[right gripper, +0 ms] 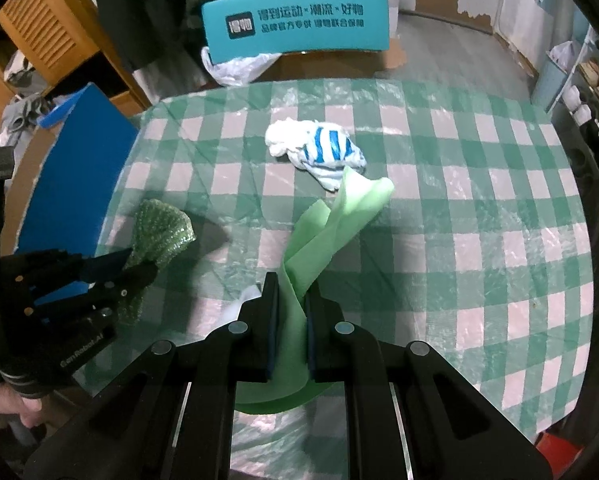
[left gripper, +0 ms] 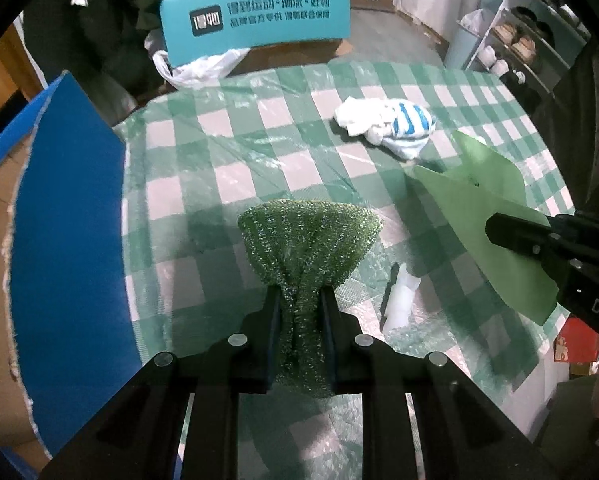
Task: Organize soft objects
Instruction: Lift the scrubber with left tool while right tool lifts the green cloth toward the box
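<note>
Left gripper point(left gripper: 299, 292): jaws clamped on the glittery green scrub cloth point(left gripper: 309, 236). Cloth is pinched at its middle, fans out wide past the tips, and hangs above the bench point(left gripper: 227, 152), casting a shadow on the green-and-white check cover

Right gripper point(right gripper: 290, 292): jaws closed on the light green cloth point(right gripper: 331, 224). Cloth runs up from between the jaws as a twisted strip, far end near the striped bundle; lower end droops under the jaws. In the left wrist view the same cloth point(left gripper: 483, 208) shows as a flat sheet held off the bench on the right side

From the right wrist view the left gripper point(right gripper: 139, 266) sits at the left edge of the bench with the scrub cloth point(right gripper: 161, 232) in it, well apart from the right gripper

White and blue striped cloth point(left gripper: 387, 124) lies bunched on the bench, further back, centre-right, nothing touching it

White foam-like piece point(left gripper: 399, 300) lies on the bench just right of the left gripper; can't tell what it is

Blue panel point(left gripper: 71, 232) stands at the left edge of the bench. Teal chair back point(left gripper: 255, 20) with printed text behind the far edge, white plastic bag point(left gripper: 203, 66) below it
</note>
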Demonstrator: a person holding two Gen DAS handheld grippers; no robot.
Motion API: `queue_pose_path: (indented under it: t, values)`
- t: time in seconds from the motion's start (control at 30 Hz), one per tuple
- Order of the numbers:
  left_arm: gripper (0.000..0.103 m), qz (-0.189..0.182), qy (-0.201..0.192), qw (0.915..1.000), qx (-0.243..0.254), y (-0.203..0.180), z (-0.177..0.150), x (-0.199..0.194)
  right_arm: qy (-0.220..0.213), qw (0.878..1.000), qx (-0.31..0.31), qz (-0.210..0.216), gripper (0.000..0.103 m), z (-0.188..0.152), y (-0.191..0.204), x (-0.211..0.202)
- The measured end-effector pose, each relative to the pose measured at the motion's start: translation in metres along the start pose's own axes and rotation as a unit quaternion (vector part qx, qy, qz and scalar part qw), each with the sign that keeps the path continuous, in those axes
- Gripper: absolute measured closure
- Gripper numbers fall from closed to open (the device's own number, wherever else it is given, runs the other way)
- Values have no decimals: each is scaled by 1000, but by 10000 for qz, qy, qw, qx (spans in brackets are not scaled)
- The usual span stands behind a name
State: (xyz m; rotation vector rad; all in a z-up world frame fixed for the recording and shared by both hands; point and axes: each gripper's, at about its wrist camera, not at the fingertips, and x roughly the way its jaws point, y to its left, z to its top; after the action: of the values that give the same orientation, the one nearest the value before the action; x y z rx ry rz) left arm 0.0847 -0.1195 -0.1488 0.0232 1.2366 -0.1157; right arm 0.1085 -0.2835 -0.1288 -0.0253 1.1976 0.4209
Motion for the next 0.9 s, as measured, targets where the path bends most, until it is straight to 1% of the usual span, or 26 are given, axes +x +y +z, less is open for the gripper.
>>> queue_pose_path:
  t: [0.5,0.9]
  values:
    - [84,-35,-452,9990,-1,9,-2,-48,-372,9991,-160,100,92,5,24,-39]
    - [84,1,-747,9972,-100,28,-6,-79,-602,9971,-391,235,92,12,53,-64]
